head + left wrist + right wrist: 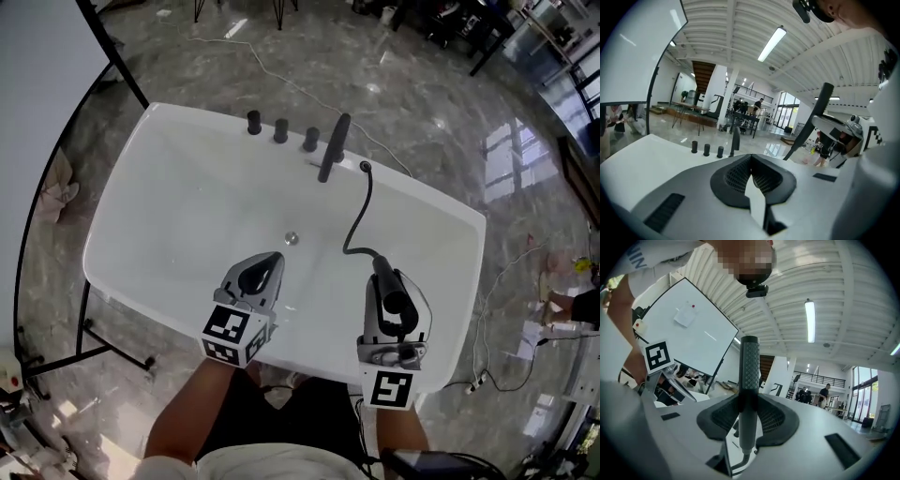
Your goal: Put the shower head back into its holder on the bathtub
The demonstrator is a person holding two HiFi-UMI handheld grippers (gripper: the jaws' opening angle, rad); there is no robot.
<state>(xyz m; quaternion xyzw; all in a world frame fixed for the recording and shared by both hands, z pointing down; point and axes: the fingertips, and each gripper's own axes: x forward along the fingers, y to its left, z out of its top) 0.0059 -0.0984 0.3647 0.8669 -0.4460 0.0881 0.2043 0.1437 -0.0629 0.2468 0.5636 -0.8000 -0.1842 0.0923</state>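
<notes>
The shower head (394,298) is clamped between the jaws of the right claw (379,281), above the near right part of the bathtub (169,187) and close to its near rim. In the right gripper view the shower head (750,366) is seen as a slim black stick with its long axis close to upright, gripped at about mid-length by the right claw (749,401). Its dotted end points up, towards the person's head. Its lower end points down into the tub, and the hose (361,211) is joined there. From that end the hose is led in a curve over the white tub floor to a small black fitting (365,167) on the far rim, towards the right corner. Whether this fitting is the holder cannot be told.

The left claw (272,258) is held over the near middle of the tub, well apart from the shower head. In the left gripper view its jaws (751,161) are seen pressed together with nothing between them.

Along the far rim three black knobs (280,129) are set in a row, with a black spout (333,148) just right of them, between the knobs and the fitting. A drain (292,238) is set in the middle of the tub floor. A whiteboard (37,56) stands beyond the left end.
</notes>
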